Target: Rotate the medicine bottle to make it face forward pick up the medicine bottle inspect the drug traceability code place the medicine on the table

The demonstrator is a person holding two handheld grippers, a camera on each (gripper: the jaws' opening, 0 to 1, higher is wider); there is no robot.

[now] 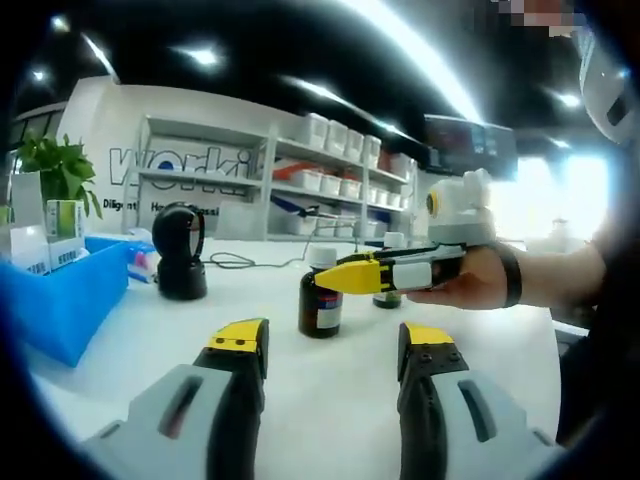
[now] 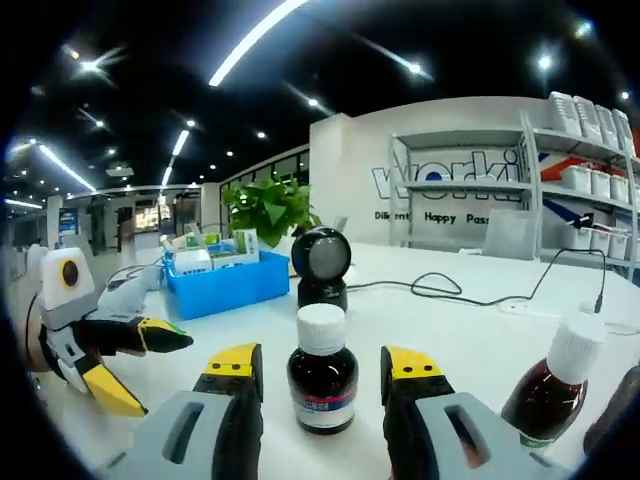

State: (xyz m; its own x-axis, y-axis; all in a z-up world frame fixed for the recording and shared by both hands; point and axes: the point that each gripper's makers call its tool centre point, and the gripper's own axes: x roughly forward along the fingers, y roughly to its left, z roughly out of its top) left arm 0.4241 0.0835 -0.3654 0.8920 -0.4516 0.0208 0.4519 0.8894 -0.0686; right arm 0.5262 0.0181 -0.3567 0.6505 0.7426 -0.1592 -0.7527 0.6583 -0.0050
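**Bottle between my right jaws, nothing gripped yet**

In the left gripper view, my left gripper point(image 1: 332, 345) stands wide with nothing in it, low over the white table point(image 1: 330, 410). The medicine bottle point(image 1: 320, 302) stands upright beyond my jaw tips, dark glass with a white cap. My right gripper point(image 1: 355, 277) comes in from the right, held in a hand point(image 1: 470, 280), its yellow tips right at the bottle's shoulder; I cannot tell from here whether they touch it. A second bottle point(image 1: 388, 292) stands just behind the medicine bottle, mostly hidden by that gripper. Left of the medicine bottle sit a black scanner point(image 1: 180, 255) and, further left, a blue bin point(image 1: 65, 300) of boxes.

In the right gripper view, my right gripper point(image 2: 325, 365) is spread wide, and the medicine bottle point(image 2: 322, 370) stands between the two jaws with a gap on either side, its label toward me. The scanner point(image 2: 321, 265) is behind it. The other bottle point(image 2: 555, 385) is right of it and looks tilted, though the lens may cause that. My left gripper point(image 2: 150, 350) is well to its left, parted.

My worry: if I close off-centre, one jaw meets the glass first and shoves or tips the bottle. Swinging right while rotating could clip the neighbouring bottle. Smooth round glass may also twist in a light grip.
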